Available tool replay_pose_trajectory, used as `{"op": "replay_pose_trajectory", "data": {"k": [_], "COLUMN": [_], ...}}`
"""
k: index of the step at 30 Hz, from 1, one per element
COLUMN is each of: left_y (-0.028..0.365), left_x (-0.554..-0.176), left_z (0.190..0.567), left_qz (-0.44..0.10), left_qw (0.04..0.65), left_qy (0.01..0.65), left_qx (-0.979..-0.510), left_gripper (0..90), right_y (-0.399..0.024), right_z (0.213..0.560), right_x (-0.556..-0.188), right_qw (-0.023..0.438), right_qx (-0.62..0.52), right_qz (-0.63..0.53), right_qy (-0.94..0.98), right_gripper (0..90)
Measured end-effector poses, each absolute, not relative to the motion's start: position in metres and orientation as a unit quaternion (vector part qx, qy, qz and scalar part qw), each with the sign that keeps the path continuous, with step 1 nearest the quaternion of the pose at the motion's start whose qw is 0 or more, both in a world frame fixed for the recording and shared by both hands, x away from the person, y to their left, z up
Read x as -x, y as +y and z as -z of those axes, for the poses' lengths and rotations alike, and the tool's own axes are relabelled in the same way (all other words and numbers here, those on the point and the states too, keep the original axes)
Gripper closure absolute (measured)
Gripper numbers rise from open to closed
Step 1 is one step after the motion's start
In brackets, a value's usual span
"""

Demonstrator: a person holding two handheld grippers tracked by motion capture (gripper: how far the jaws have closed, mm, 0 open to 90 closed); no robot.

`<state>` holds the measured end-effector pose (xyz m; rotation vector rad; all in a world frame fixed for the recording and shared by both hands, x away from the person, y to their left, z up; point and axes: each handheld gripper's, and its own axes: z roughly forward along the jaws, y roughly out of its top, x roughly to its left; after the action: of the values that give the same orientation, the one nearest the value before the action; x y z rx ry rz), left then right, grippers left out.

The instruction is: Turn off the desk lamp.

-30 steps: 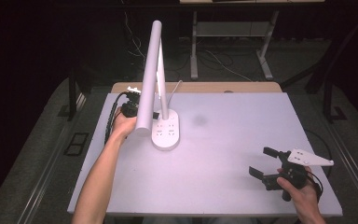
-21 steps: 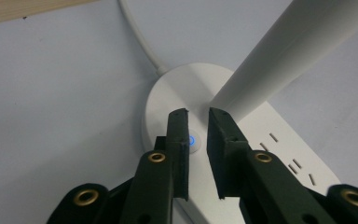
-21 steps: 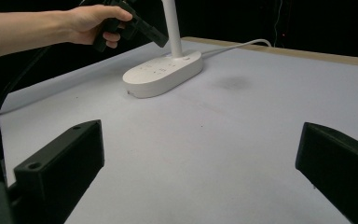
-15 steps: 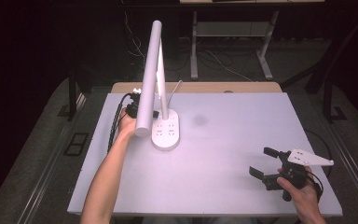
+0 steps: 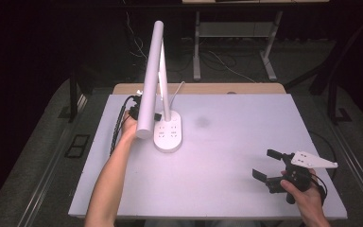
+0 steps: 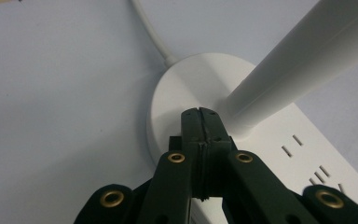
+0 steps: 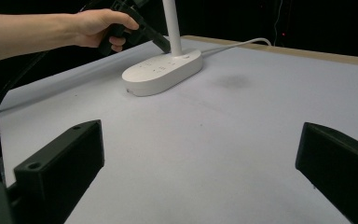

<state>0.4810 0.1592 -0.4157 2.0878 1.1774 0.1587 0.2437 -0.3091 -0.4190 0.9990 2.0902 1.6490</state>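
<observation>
Overall one desk lamp [image 5: 168, 135], left gripper [image 6: 200, 122] closed at its base, right gripper [image 5: 270, 168] wide open, empty.

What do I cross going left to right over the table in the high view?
Left hand holding the left tool → white lamp base with sockets → faint dark smudge on the table → right tool, open, near the right edge.

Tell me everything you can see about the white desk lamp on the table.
The white desk lamp has a smooth, plastic-looking oval base with socket slots and a slim upright stem carrying a long tubular head tilted toward the camera. A white cord leaves the base rearward. It stands at the pale grey table's back left. The shut black left gripper has its tips at the base beside the stem; contact is unclear.
</observation>
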Motion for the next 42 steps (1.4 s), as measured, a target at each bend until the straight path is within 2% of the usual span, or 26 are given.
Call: {"op": "replay_pose_trajectory", "data": {"k": [17, 28, 38, 42], "left_y": [0.155, 0.149, 0.153, 0.157], "left_x": [-0.482, -0.481, -0.479, -0.477], "left_z": [0.415, 0.412, 0.41, 0.407], "left_qz": [-0.05, -0.065, -0.065, -0.075], "left_qw": [0.351, 0.338, 0.351, 0.366], "left_qy": [0.468, 0.459, 0.472, 0.477], "left_qx": [-0.81, -0.819, -0.806, -0.795], "left_gripper": [90.0, 90.0, 90.0, 85.6], "right_y": [-0.309, -0.31, -0.311, -0.311], "right_z": [0.416, 0.417, 0.417, 0.417], "right_x": [-0.241, -0.241, -0.242, -0.242], "right_qw": [0.152, 0.152, 0.154, 0.155], "right_qx": [-0.342, -0.344, -0.347, -0.347], "right_qz": [-0.576, -0.576, -0.578, -0.578], "right_qy": [0.727, 0.725, 0.723, 0.722], "right_gripper": [0.9, 0.9, 0.9, 0.9]}}
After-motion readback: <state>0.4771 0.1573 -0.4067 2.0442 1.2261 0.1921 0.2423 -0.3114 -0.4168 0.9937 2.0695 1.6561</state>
